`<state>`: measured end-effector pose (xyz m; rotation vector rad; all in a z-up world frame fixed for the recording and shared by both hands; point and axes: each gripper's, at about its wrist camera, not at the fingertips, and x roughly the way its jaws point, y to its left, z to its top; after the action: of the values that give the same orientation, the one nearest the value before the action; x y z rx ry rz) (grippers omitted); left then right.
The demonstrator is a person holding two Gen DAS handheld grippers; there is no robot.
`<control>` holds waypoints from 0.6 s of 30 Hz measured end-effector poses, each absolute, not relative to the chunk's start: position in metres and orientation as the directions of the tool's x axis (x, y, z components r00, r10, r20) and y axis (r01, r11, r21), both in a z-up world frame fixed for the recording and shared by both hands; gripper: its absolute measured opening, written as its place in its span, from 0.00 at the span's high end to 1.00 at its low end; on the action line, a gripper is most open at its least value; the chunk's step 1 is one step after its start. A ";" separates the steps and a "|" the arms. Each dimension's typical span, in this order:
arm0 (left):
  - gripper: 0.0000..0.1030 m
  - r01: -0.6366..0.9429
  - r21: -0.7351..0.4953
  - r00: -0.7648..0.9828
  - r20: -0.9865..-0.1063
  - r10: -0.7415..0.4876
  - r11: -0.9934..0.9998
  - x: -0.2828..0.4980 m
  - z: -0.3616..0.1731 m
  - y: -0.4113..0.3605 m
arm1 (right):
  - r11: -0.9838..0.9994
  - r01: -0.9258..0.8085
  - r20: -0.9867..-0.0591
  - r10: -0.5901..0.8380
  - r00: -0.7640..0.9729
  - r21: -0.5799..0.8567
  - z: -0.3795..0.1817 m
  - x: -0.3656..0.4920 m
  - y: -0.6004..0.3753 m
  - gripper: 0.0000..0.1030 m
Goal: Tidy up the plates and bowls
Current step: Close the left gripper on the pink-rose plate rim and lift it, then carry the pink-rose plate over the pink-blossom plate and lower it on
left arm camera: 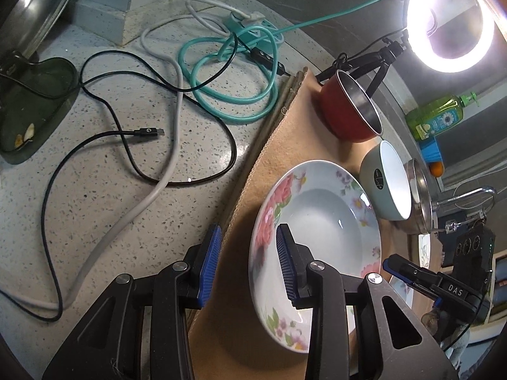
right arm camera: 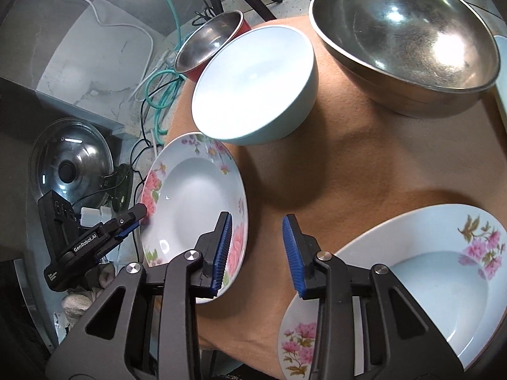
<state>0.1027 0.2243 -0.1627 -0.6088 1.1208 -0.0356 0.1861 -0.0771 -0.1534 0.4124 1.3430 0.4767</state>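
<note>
A floral deep plate (left arm camera: 329, 231) lies on a brown mat (left arm camera: 285, 145). My left gripper (left arm camera: 248, 264) stands open over the plate's left rim, one finger above the bowl of the plate and the other outside it, pads apart from it. In the right wrist view the same plate (right arm camera: 190, 196) has my right gripper (right arm camera: 258, 251) open beside its right rim, with mat showing between the fingers. A second floral plate (right arm camera: 427, 285) lies under the right finger. Behind stand a light blue bowl (right arm camera: 253, 88), a steel bowl (right arm camera: 405, 41) and a red pot (right arm camera: 209, 44).
Black, white and teal cables (left arm camera: 177, 95) sprawl over the speckled counter left of the mat, with a power strip (left arm camera: 253, 28) behind. A lit ring light (left arm camera: 450, 19) on a tripod and a green soap bottle (left arm camera: 437, 117) stand at the back right. A glass lid (right arm camera: 71, 161) leans at the left.
</note>
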 end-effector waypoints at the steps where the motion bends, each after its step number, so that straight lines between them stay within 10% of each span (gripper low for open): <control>1: 0.73 -0.269 -0.475 0.451 -0.830 -0.327 0.838 0.104 -0.163 0.224 | 0.835 -0.091 -0.821 0.550 0.152 0.542 -0.155 0.188 -0.075 0.71; 18: 0.84 -0.214 -0.440 0.433 -0.843 -0.319 0.872 0.116 -0.163 0.211 | 0.840 -0.136 -0.834 0.540 0.116 0.525 -0.166 0.196 -0.052 0.92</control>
<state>0.1160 0.2109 -0.1630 -0.5366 1.1359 -0.0693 0.1961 -0.0516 -0.1659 0.3568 1.3726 0.5106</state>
